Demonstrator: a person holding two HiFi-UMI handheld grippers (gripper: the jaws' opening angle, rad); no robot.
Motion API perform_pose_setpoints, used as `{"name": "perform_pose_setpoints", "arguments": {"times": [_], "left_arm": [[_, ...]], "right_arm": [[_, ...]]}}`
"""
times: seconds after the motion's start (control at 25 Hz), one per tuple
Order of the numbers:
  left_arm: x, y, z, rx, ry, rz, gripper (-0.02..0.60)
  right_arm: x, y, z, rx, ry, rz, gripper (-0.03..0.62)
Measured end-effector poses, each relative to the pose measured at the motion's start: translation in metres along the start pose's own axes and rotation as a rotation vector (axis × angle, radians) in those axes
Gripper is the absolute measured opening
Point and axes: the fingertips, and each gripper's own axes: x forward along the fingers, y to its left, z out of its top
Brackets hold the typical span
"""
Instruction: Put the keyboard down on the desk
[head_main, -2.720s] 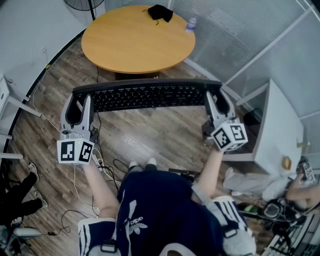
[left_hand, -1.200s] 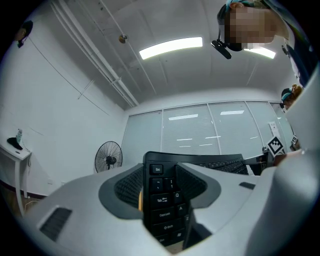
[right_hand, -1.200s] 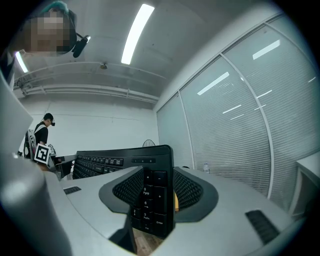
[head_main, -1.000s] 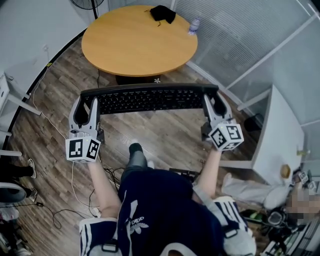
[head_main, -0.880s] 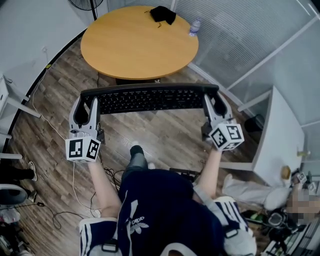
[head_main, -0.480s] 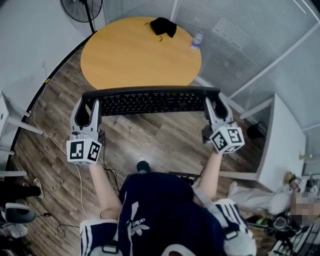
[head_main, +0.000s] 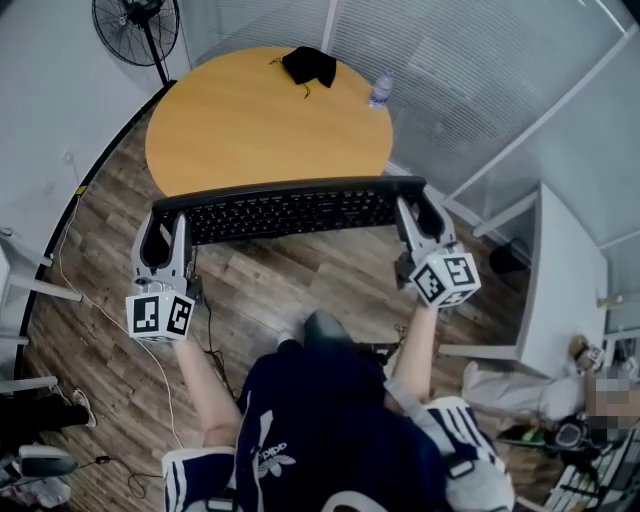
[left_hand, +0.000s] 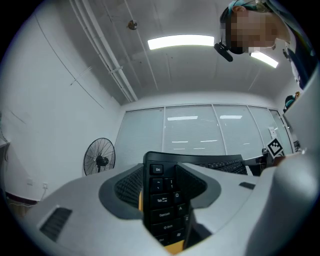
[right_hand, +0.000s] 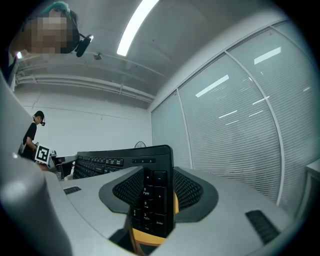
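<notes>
Above floor (head_main: 300, 285) seen only from head view: left tool (head_main: 166, 224), right tool (head_main: 416, 207) clamp keyboard (head_main: 285, 211) ends.

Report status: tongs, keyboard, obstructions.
Left tongs, right tongs: each shut on a keyboard end. Keyboard aloft, near round table edge. Black cloth, bottle at table's far side only.

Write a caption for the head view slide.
Person holds a black keyboard, left claw and right claw each shut on one end, before a round wooden table.

surface: round table (head_main: 250, 125) | on it: black cloth (head_main: 309, 66), bottle (head_main: 379, 90)
</notes>
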Motion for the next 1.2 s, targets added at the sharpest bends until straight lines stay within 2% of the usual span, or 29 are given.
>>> {"name": "perform_pose_setpoints", "arguments": {"times": [0.24,0.44,0.64,0.84,1.2], "left_arm": [[0.008,-0.006,0.009,-0.016,-0.004,0.009,0.193],[-0.019,0.008,0.005,-0.009,-0.027,-0.019,0.193],[-0.001,0.009,0.011,0.001,-0.068,-0.031,0.193],[0.021,0.008,0.009,0.007,-0.082,-0.015,0.193],[0.013,0.013,-0.006,-0.039,-0.068,0.029,0.193]], "right_arm": [[0.001,-0.008,0.015,-0.009,-0.001,-0.001,0.172],[-0.020,0.022,0.003,-0.017,-0.031,-0.024,0.172],[-0.009,0.013,0.008,-0.023,-0.067,-0.025,0.172],[0.015,-0.004,0.014,-0.033,-0.075,-0.003,0.172],[0.027,-0.002,0.012,-0.059,-0.038,0.031,0.172]]}}
